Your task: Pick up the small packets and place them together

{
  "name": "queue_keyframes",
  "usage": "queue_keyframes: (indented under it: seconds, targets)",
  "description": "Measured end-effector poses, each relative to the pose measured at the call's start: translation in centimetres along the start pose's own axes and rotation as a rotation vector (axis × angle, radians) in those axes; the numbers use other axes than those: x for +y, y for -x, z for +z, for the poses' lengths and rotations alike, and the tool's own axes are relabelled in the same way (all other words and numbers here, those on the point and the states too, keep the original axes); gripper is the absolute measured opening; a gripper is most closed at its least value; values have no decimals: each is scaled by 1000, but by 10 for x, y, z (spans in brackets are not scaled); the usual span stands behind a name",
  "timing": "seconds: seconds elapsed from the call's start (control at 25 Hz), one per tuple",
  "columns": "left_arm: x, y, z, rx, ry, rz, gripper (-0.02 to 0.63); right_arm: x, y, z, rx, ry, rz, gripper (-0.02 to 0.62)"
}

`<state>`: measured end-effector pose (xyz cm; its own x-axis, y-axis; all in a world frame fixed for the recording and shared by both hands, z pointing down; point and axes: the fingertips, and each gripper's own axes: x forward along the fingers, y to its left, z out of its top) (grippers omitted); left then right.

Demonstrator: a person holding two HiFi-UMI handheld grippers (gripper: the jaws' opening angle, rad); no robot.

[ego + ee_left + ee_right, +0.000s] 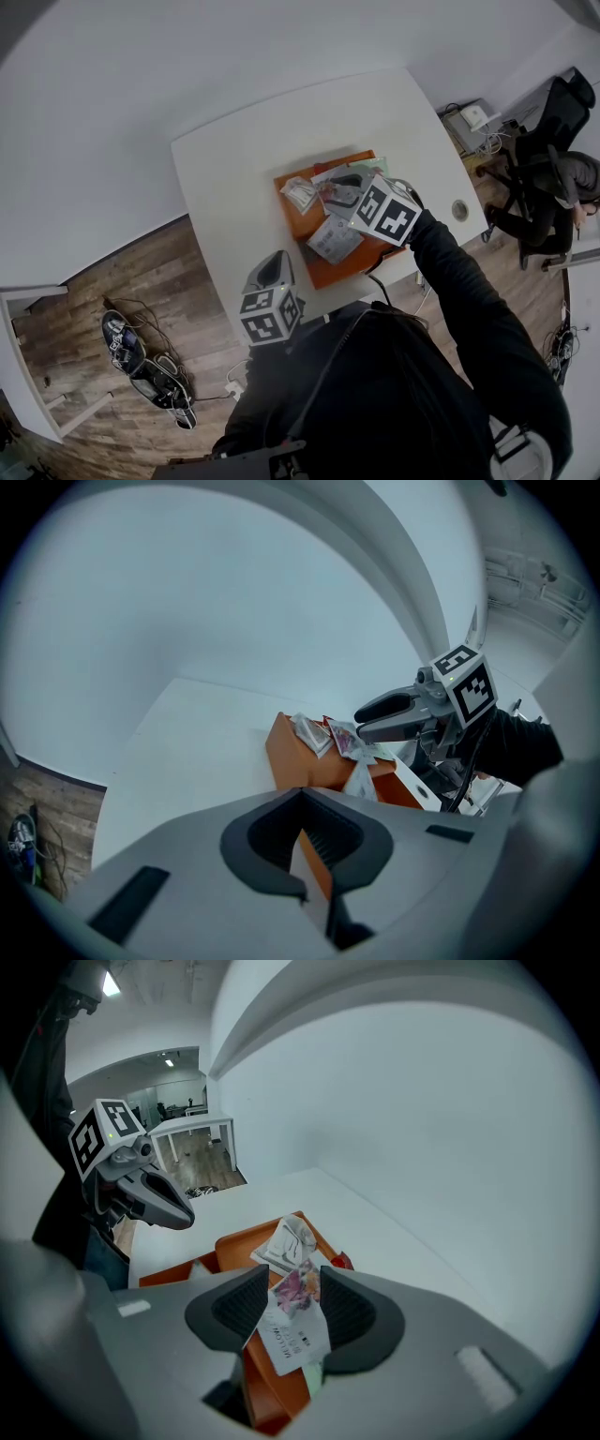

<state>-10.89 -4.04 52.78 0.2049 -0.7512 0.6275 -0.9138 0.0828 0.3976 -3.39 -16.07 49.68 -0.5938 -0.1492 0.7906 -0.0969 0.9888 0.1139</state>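
We look steeply down from the head camera on a white rectangular table (234, 169) with a shallow orange plastic tray (292, 230) near its middle. Small paper packets lie together in the tray. A crumpled white packet (300, 194) sits at its eleven o'clock corner and a flat grey-printed packet (335, 240) near six o'clock. There are more under the right gripper, but its marker cube covers them and we cannot count them.

The right gripper (292, 1283) reaches over the tray from four o'clock. In its own view the two dark ribbed pads stand apart. A white packet with a pink flower print (298, 1321) lies loose between them on the tray, and neither pad presses it. Its small print is too blurred to read. A red scrap (340, 1262) shows beside the right-hand jaw; we cannot tell what it is.

The left gripper (302, 797) hovers over the table's near edge, at seven o'clock from the tray and apart from it. Its pads meet at the tips and hold nothing. Only a sliver of tray shows through the slit behind them.

The wearer's dark sleeve (469, 309) and torso hide the table's near right corner. At three o'clock in the head view another person (553, 202) sits by a black office chair (562, 108), partly cut off by the frame. At eight o'clock a dark tangle (141, 361) lies on the wooden floor (84, 281); we cannot make out what it is.
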Motion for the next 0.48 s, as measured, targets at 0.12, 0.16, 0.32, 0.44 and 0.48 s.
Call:
queue_keyframes:
  seconds: [0.12, 0.16, 0.32, 0.44, 0.48]
  targets:
    - [-1, -1, 2, -2, -4, -2, -2, -3, 4, 1, -14, -11, -9, 167]
    - [-1, -1, 3, -3, -6, -2, -2, -4, 7, 2, -21, -13, -15, 167]
    - [-3, -1, 8, -14, -12, -5, -2, -11, 21, 9, -64, -38, -46, 167]
    - [-7, 1, 14, -24, -22, -11, -2, -18, 36, 15, -103, -52, -87, 167]
    - [-9, 1, 16, -30, -26, -14, -2, -21, 42, 16, -119, -58, -103, 167]
